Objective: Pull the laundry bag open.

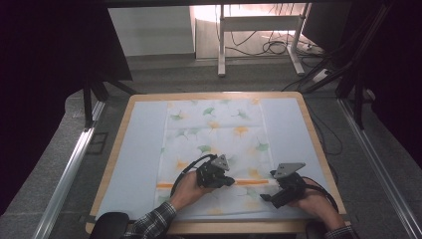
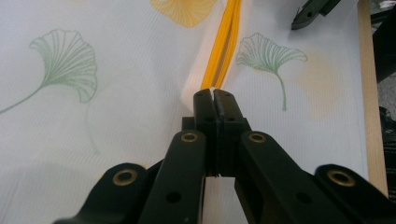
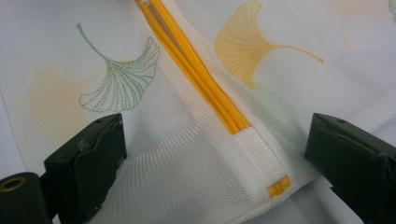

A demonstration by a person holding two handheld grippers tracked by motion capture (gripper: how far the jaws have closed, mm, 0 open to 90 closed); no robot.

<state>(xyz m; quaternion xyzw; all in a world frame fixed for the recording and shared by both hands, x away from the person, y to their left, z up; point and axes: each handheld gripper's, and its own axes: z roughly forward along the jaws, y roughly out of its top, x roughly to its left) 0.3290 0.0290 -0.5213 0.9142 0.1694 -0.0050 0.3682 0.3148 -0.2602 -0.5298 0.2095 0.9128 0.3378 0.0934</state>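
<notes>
The mesh bag (image 1: 215,149) lay in the middle of the table (image 1: 144,102), and its zipper (image 1: 254,182) ran left to right near the near edge.

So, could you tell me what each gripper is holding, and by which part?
The left gripper is shut at the orange zipper of the mesh bag, seemingly on its slider. The right gripper holds nothing; its jaws stand open around the zipper's end.

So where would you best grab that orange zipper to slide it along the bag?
Probably at its small pull, which the closed left gripper seems already to pinch, coming from above along the orange zipper. The mesh bag lies flat, so only the raised pull offers purchase.
</notes>
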